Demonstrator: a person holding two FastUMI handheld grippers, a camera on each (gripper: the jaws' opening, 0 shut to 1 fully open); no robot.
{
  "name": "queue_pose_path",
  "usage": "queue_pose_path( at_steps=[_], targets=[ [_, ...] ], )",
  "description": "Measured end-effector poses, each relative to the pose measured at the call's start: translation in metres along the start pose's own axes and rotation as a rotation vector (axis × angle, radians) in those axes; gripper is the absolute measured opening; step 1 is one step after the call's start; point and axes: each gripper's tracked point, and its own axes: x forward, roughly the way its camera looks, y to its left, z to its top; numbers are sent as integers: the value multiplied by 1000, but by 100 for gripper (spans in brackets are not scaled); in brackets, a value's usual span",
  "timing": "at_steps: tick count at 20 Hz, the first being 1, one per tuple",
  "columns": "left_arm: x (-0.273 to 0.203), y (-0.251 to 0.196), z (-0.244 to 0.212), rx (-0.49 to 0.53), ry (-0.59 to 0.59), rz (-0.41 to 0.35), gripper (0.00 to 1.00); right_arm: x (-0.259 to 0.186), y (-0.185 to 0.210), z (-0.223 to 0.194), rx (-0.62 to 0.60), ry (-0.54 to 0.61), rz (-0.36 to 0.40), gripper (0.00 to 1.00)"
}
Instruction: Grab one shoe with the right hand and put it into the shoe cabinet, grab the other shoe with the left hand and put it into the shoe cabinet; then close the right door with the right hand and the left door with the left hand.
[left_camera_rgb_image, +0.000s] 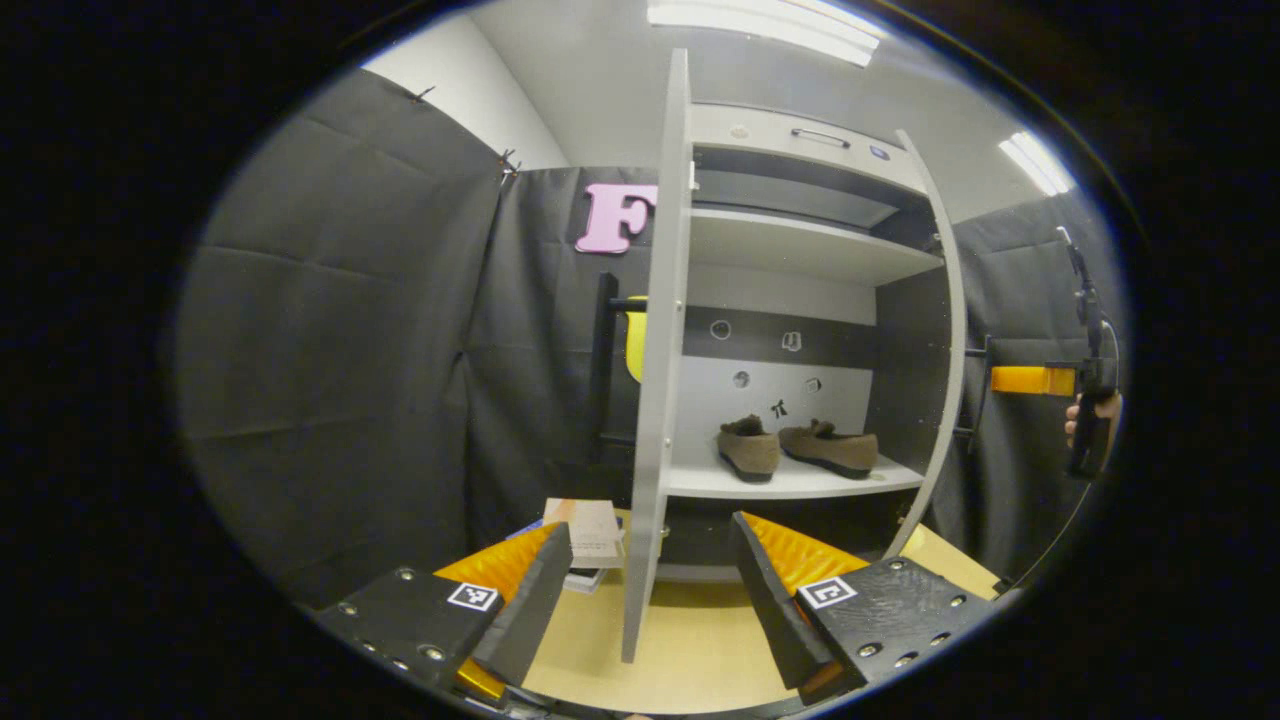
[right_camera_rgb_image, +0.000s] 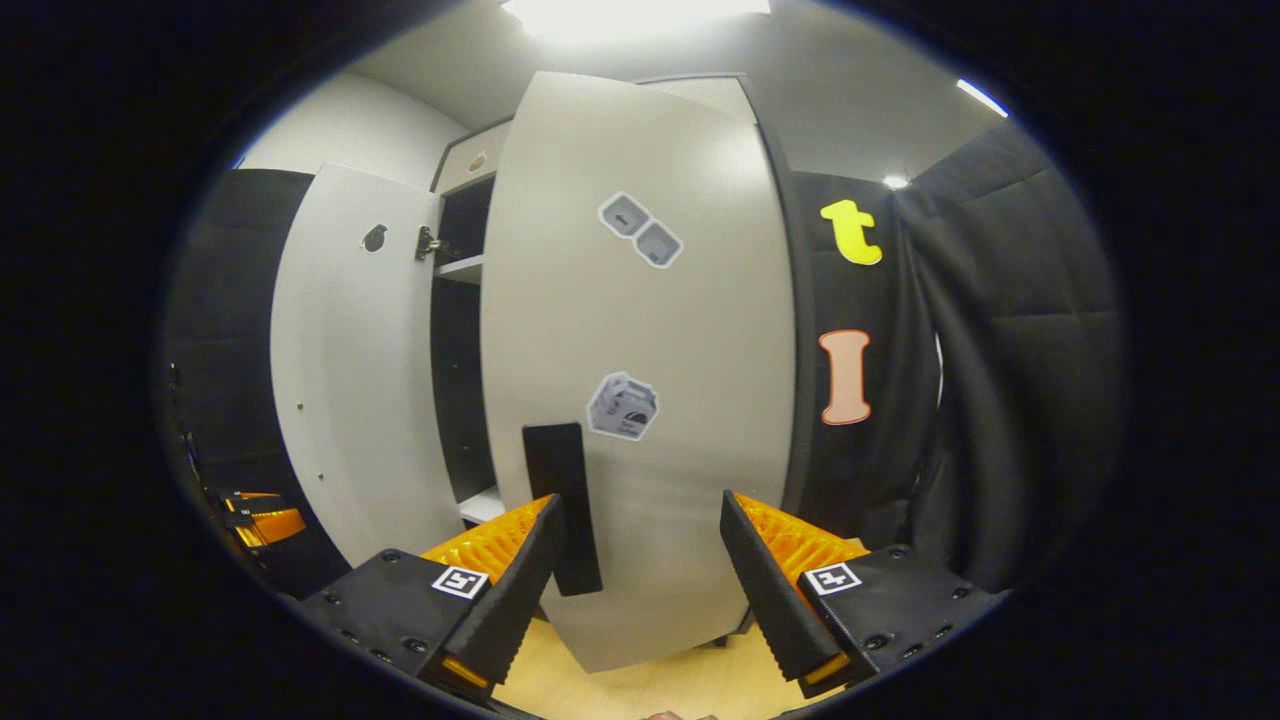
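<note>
We see both brown shoes on the shoe cabinet lower shelf, doors ajar; books at 7 o'clock on the table. Both grippers' fingers gape, empty.

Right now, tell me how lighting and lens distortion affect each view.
Left gripper view: ceiling strip light blown out, cabinet edges bowed by the fisheye, shoes sharp and evenly lit. Right gripper view: strong overhead glare, right door bulges outward, soft sheen on it, no motion blur.
</note>
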Motion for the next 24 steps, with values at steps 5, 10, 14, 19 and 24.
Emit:
queue_pose_path(
  at_steps=[5, 10, 14, 19, 24],
  targets=[
    [-3, 50, 12, 0, -18, 90, 92, 4, 4, -15, -65, 24, -11, 100],
    [18, 102, 36, 8, -49, 130, 97, 2, -2, -32, 5, 62, -42, 100],
    [51, 122, 62, -37, -82, 22, 92, 1, -2, -43, 65, 88, -77, 100],
    [93, 130, 96, -128, -111, -114, 92, -3, -6, -49, 111, 93, -118, 98],
    [121, 130, 117, -75, -101, -180, 92, -17, -18, -52, 139, 86, -179, 98]
  ],
)
